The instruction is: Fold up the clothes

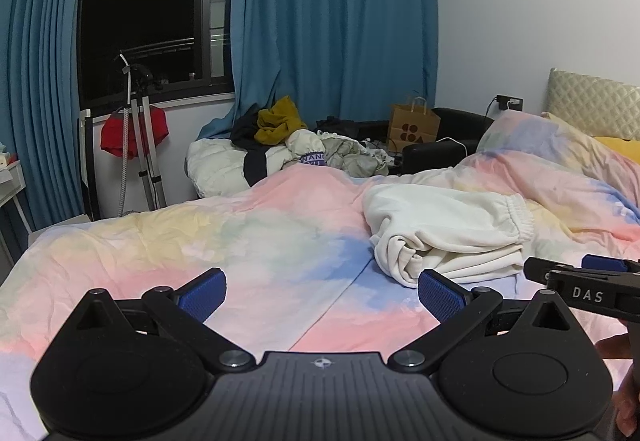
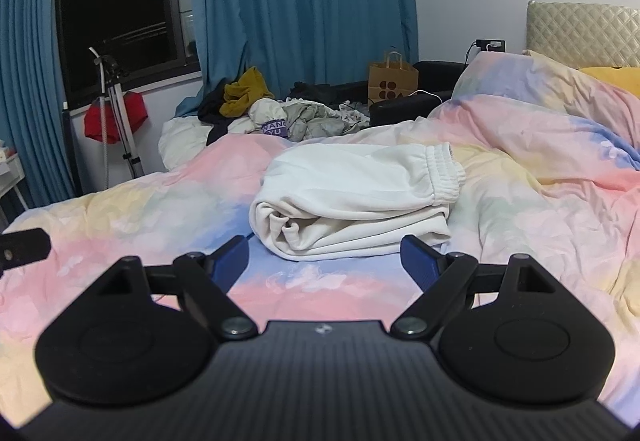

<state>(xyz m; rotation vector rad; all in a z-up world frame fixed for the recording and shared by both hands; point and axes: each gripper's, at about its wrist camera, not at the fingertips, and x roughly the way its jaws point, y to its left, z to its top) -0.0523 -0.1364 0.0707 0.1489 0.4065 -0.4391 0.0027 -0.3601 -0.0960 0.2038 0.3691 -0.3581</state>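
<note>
Both grippers hover empty, jaws spread wide, above the pastel duvet [image 2: 160, 201]. From the right gripper [image 2: 324, 261], the folded cream sweatpants [image 2: 352, 197] lie close at twelve o'clock, long axis running nine-to-three; from the left gripper [image 1: 322, 295], they sit at two o'clock, farther off.

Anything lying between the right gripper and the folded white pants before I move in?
Nothing: in the right wrist view, only bare pastel duvet separates the open right gripper from the folded white pants.

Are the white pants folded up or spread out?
Folded. The white pants lie in a stacked bundle on the bed, layers showing at the front edge.
</note>
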